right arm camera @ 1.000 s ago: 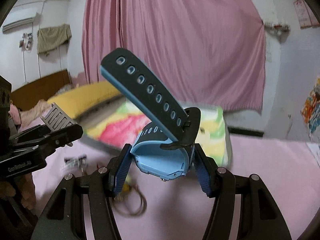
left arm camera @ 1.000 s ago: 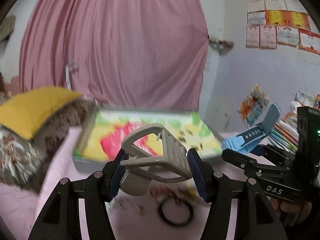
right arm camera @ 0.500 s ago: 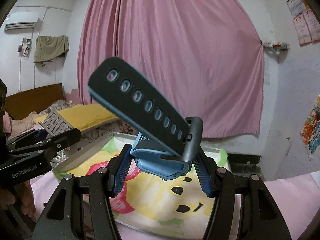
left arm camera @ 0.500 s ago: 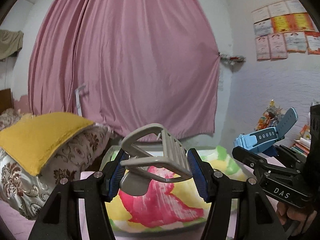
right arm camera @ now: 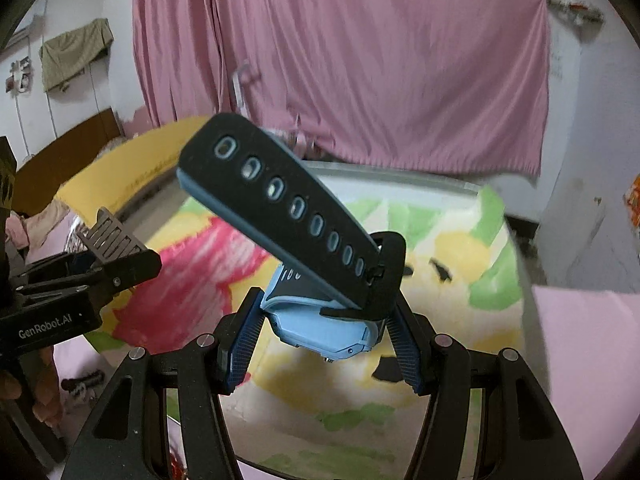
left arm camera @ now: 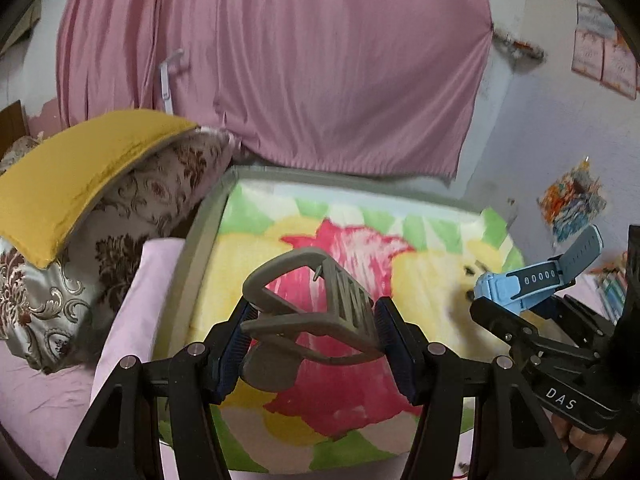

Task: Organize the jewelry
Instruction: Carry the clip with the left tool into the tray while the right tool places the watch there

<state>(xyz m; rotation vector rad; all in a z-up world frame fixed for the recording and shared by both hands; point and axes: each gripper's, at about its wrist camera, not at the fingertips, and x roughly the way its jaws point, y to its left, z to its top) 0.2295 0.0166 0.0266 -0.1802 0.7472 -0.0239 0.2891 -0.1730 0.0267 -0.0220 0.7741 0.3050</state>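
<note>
We see a large flat box (left arm camera: 208,240) with a colourful picture on its lid lying on the pink bed sheet (left arm camera: 44,384), below the pink curtain (left arm camera: 280,60) and beside a pillow (left arm camera: 120,216) with a yellow cover. The lid looks closed, so we judge that nothing is put away yet.

Both grippers hang above this box. Our left gripper (left arm camera: 312,334) is clamped on a grey watch (left arm camera: 320,312), with its pads pressing the strap from both sides. Our right gripper (right arm camera: 324,330) is clamped on a blue watch (right arm camera: 324,320), and the dark strap (right arm camera: 280,204) with holes stands up and points to the left.

So we think the picking part is done for these two pieces, and the placing part is left. In the right view some small things (right arm camera: 80,384) lie on the sheet at the lower left, too blurred to name; perhaps they also wait to be sorted.
</note>
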